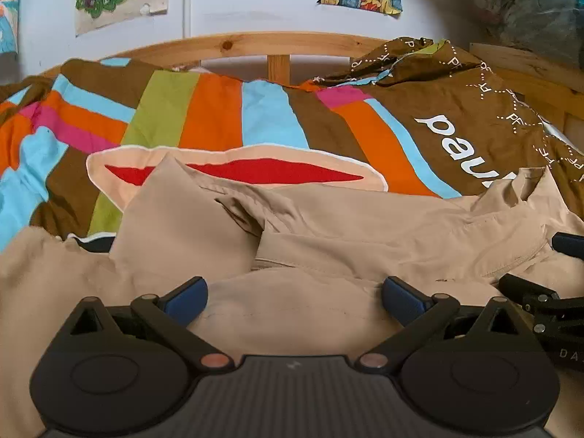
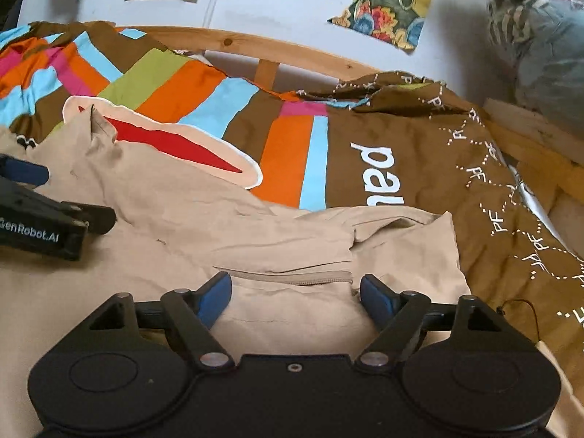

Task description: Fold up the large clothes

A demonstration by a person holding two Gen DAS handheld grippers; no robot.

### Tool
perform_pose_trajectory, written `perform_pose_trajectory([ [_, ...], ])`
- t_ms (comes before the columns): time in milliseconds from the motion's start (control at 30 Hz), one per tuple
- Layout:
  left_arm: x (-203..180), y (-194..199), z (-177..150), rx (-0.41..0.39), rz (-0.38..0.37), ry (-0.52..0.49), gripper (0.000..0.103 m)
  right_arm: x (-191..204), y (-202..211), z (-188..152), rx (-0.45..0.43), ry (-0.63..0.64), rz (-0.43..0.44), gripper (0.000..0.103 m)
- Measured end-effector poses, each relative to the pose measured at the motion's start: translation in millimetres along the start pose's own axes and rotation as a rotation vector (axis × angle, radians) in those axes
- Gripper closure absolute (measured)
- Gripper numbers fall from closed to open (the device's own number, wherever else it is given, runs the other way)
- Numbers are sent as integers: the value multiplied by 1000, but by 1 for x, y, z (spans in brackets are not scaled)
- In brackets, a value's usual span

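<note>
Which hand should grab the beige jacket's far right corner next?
Right, probably. The right tongs sit open over the beige jacket near that corner; the left tongs, also open, are farther left.

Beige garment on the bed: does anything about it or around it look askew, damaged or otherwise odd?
No damage or spill shows. The beige garment lies rumpled, with uneven overlapping folds rather than flat. Both the left gripper and the right gripper are open above it, holding nothing. The striped bedcover beneath is wrinkled and bunched near the wooden bed frame.

A beige garment (image 1: 292,241) lies rumpled and partly folded, zipper showing, across a striped bedcover (image 1: 219,109).
</note>
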State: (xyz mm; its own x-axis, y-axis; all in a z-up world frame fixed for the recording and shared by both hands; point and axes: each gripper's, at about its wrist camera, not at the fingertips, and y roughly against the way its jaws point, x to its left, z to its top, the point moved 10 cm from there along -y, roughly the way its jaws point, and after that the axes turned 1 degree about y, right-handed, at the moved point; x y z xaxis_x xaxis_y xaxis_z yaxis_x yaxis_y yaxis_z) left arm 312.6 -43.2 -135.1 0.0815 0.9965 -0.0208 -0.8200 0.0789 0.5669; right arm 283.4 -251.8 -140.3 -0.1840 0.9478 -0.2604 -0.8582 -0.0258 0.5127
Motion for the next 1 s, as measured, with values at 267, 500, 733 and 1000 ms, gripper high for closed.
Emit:
perform_pose_trajectory([
  [267, 2, 48, 6, 29, 20, 85, 0, -12, 17, 2, -15, -66, 29, 22],
  [500, -10, 70, -32, -4, 73, -7, 0, -19, 81, -9, 8, -130, 1, 9],
  [733, -7, 63, -40, -41, 49, 8, 0, -9, 59, -39, 48, -128, -18, 1],
  [1000, -7, 64, -42, -43, 48, 6, 0, -12, 53, -40, 69, -177, 2, 1],
])
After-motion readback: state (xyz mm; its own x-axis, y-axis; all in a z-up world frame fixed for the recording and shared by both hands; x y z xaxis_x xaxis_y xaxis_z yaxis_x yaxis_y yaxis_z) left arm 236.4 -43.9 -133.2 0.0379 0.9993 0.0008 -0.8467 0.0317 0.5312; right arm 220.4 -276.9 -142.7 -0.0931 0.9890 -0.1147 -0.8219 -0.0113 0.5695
